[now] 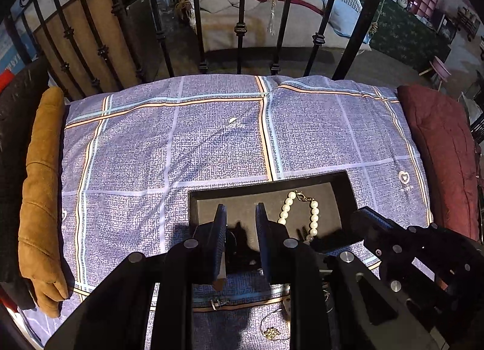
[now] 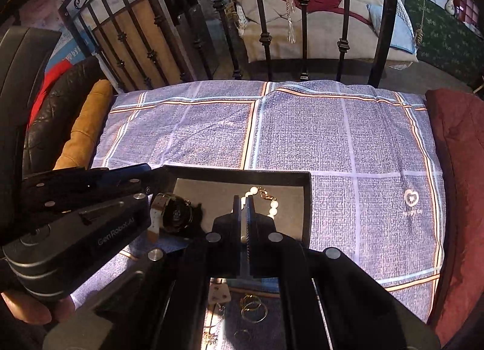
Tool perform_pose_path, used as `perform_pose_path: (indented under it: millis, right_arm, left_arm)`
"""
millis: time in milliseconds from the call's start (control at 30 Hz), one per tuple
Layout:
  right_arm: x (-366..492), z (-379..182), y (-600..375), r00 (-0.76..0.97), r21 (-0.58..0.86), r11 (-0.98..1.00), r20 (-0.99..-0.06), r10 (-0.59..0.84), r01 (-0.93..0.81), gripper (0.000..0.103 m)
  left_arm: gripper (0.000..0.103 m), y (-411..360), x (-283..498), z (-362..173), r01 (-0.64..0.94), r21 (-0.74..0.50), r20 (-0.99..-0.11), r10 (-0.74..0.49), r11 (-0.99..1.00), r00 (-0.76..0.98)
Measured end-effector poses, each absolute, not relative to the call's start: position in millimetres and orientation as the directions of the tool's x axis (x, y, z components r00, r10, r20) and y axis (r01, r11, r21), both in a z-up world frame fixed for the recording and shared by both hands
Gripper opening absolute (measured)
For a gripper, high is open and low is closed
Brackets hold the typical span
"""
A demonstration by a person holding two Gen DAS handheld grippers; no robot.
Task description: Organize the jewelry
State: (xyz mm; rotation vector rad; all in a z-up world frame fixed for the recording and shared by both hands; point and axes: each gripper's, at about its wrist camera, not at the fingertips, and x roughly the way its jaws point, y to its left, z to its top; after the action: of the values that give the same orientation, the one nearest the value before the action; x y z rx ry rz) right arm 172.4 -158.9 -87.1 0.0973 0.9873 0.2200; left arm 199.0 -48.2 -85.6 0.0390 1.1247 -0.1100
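My left hand-held gripper (image 1: 241, 223) is spread, hanging over the tray (image 1: 345, 196) on the bed; a watch (image 2: 174, 214) lies just under it. My right hand-held gripper (image 2: 243, 214) looks pressed together on a thin chain, pearl bracelet (image 1: 299, 214) straight ahead, long axis pointing away. Rings (image 2: 252, 307) wait nearer me, right closest

Tray (image 1: 343, 196): matt black rim, dull felt-like lining. Pearl bracelet (image 1: 314, 214): glossy cream beads, gold metal clasp. Watch (image 2: 177, 214): shiny dark metal case. Bedcover (image 1: 181, 144): woven checked cloth, matt. Rings (image 2: 253, 307): thin bright gold metal.
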Motion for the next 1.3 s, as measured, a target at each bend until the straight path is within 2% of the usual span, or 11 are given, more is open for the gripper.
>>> perform_pose_path:
  millis: [133,167,200,300,433,500,567,767,900,1000,1300]
  right_arm:
    - [183,-92,-162,0.517,0.186,0.974,-0.826,0.226,-0.13,0.004]
    - [185,-93,-162,0.515,0.181,0.975,-0.828,0.223,-0.13,0.004]
    - [187,-95,-161,0.514,0.174,0.976,-0.83,0.216,-0.129,0.004]
    - [191,-100,-162,0.503,0.167,0.979,-0.84,0.205,-0.121,0.006]
    - [193,-105,-167,0.492,0.166,0.98,-0.848,0.197,-0.105,0.025]
    - [192,-105,-169,0.501,0.158,0.983,-0.846,0.183,-0.093,0.038]
    - [189,-103,-172,0.516,0.15,0.985,-0.839,0.172,-0.084,0.057]
    - [180,-95,-176,0.54,0.151,0.985,-0.824,0.174,-0.086,0.059]
    - [160,-93,-177,0.535,0.16,0.984,-0.826,0.18,-0.085,0.059]
    - [139,-103,-176,0.503,0.147,0.986,-0.848,0.164,-0.075,0.071]
    - [96,-150,-165,0.406,0.152,0.985,-0.897,0.172,-0.081,0.072]
  left_arm:
    - [0.042,-49,209,-94,0.102,-0.021,-0.911,-0.061,0.995,0.409]
    - [0.049,-49,210,-95,0.103,-0.014,-0.911,-0.055,0.995,0.41]
    - [0.064,-49,211,-96,0.097,0.0,-0.912,-0.04,0.995,0.409]
    - [0.079,-47,215,-101,0.084,0.028,-0.918,-0.008,0.996,0.396]
    - [0.083,-40,217,-107,0.073,0.029,-0.924,-0.001,0.997,0.382]
    - [0.089,-35,217,-109,0.056,0.039,-0.925,0.015,0.998,0.379]
    - [0.093,-31,217,-111,0.044,0.042,-0.926,0.022,0.998,0.378]
    - [0.095,-6,204,-100,-0.016,0.076,-0.906,0.076,0.997,0.416]
    - [0.096,30,177,-104,-0.057,0.021,-0.921,0.042,0.998,0.387]
    - [0.096,42,151,-118,-0.069,0.02,-0.94,0.042,0.997,0.338]
    - [0.096,11,115,-165,0.044,0.024,-0.96,0.01,0.999,0.281]
